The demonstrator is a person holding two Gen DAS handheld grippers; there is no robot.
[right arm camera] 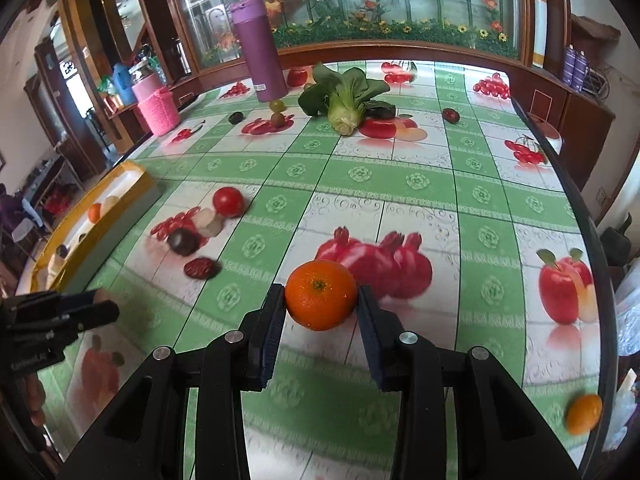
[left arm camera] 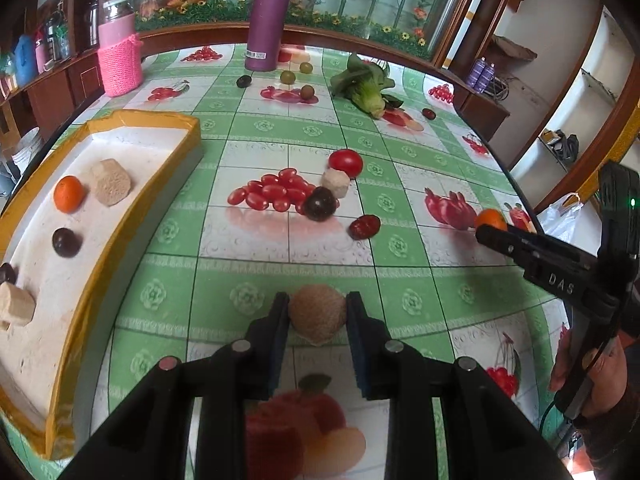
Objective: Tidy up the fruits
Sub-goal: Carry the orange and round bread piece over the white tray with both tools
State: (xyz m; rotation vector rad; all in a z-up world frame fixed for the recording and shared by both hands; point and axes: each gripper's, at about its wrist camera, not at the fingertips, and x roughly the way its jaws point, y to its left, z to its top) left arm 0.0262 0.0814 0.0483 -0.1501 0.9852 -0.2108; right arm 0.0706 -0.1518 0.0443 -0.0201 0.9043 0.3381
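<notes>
My left gripper [left arm camera: 317,303] is shut on a round tan, rough-skinned fruit [left arm camera: 318,320], held just above the green fruit-print tablecloth. To its left lies a white tray with a yellow rim [left arm camera: 188,120] holding a small orange [left arm camera: 69,194], a dark plum [left arm camera: 66,242] and beige chunks [left arm camera: 111,182]. My right gripper [right arm camera: 321,293] is shut on an orange [right arm camera: 320,308]; it also shows at the right of the left wrist view. Loose on the cloth between tray and grippers are a red tomato [left arm camera: 346,162], a beige chunk [left arm camera: 335,183], a dark plum [left arm camera: 320,203] and a red date [left arm camera: 364,227].
A purple bottle [right arm camera: 260,48], a pink knitted cup [right arm camera: 158,108], a bok choy [right arm camera: 344,100] and several small fruits stand at the far side. Another orange [right arm camera: 583,414] lies near the table's right edge. A hand [left arm camera: 592,372] holds the right gripper.
</notes>
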